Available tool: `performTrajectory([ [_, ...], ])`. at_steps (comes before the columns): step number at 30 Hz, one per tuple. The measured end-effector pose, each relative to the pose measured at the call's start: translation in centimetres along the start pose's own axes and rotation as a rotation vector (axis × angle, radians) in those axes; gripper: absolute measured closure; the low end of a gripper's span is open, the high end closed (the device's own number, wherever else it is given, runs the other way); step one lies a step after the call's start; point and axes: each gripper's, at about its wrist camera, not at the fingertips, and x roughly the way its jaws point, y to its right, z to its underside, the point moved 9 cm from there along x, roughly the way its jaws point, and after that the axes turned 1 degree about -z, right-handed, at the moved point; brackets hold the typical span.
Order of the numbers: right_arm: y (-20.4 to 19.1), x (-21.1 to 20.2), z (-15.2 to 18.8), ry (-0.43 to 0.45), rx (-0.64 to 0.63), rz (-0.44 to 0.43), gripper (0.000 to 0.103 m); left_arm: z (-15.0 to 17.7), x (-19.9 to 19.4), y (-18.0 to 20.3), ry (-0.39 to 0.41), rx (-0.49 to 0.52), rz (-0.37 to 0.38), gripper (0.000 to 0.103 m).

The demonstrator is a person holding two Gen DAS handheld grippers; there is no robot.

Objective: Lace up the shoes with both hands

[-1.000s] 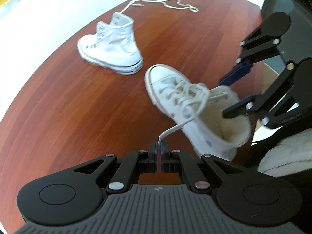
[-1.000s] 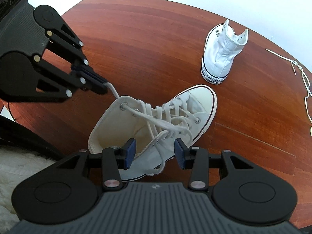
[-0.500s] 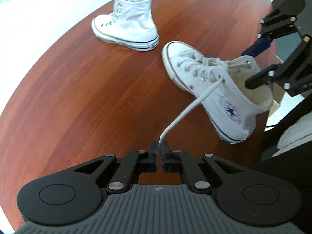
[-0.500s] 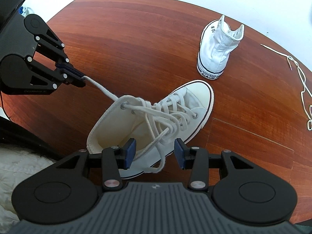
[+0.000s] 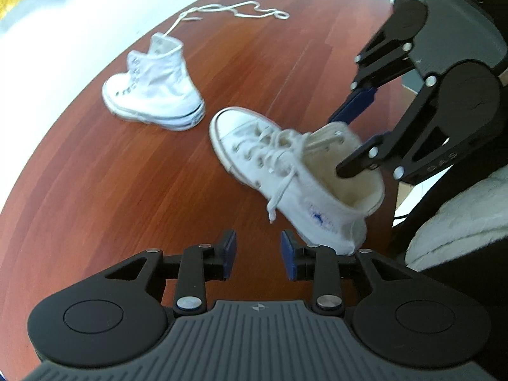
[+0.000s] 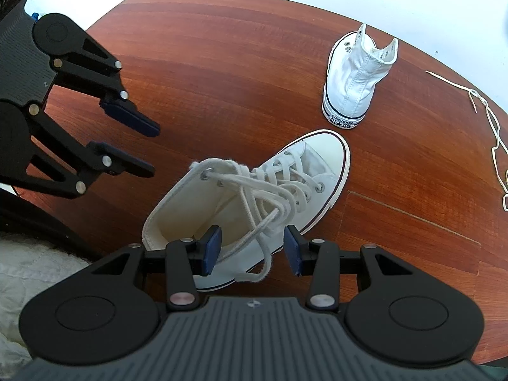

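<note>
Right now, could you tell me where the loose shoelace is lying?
The loose shoelace lies on the wooden table near its far right edge in the right wrist view, just beyond the unlaced shoe.

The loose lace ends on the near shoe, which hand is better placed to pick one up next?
Probably right: the right tongs hang open over the near shoe with a lace end between them. The left tongs just opened, beside the shoe, nothing between.

Bare wood is lying open across the left half of the desk (image 5: pixel 95 190), giving a gripper free passage. The laced shoe (image 5: pixel 295 174) is blocking the near right edge, the unlaced shoe (image 5: pixel 155 95) is standing mid-desk toward the far edge, and a loose lace (image 5: pixel 235 9) is trailing along the far edge.
</note>
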Motion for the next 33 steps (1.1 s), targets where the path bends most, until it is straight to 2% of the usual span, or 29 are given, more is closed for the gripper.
performTrajectory([
  [7, 0.1, 0.0, 0.0, 0.01, 0.004, -0.014, 0.059, -2.2, 1.0, 1.0, 0.012, 0.096, -0.002, 0.069],
  [10, 0.1, -0.1, 0.0, 0.015, 0.006, -0.019, 0.059, -2.7, 1.4, 1.4, 0.012, 0.137, -0.008, 0.072],
  [12, 0.1, -0.1, 0.0, 0.018, 0.006, -0.022, 0.059, -2.9, 1.7, 1.7, 0.009, 0.169, -0.006, 0.077],
  [15, 0.2, -0.1, 0.0, 0.019, 0.009, -0.025, 0.058, -3.0, 2.0, 2.1, 0.007, 0.194, -0.002, 0.09],
  [16, 0.2, -0.1, 0.0, 0.02, 0.01, -0.025, 0.057, -3.0, 2.0, 2.3, 0.007, 0.2, -0.006, 0.098],
  [18, 0.3, -0.1, 0.0, 0.021, 0.013, -0.025, 0.055, -2.9, 2.2, 2.5, 0.007, 0.212, -0.014, 0.098],
  [27, 0.6, 0.0, 0.0, 0.015, 0.019, -0.028, 0.054, -2.4, 1.7, 0.6, 0.004, 0.108, -0.078, 0.099],
  [33, 0.8, 0.2, 0.0, 0.006, 0.015, -0.025, 0.054, -1.0, 1.8, -2.5, -0.035, 0.014, -0.151, 0.099],
])
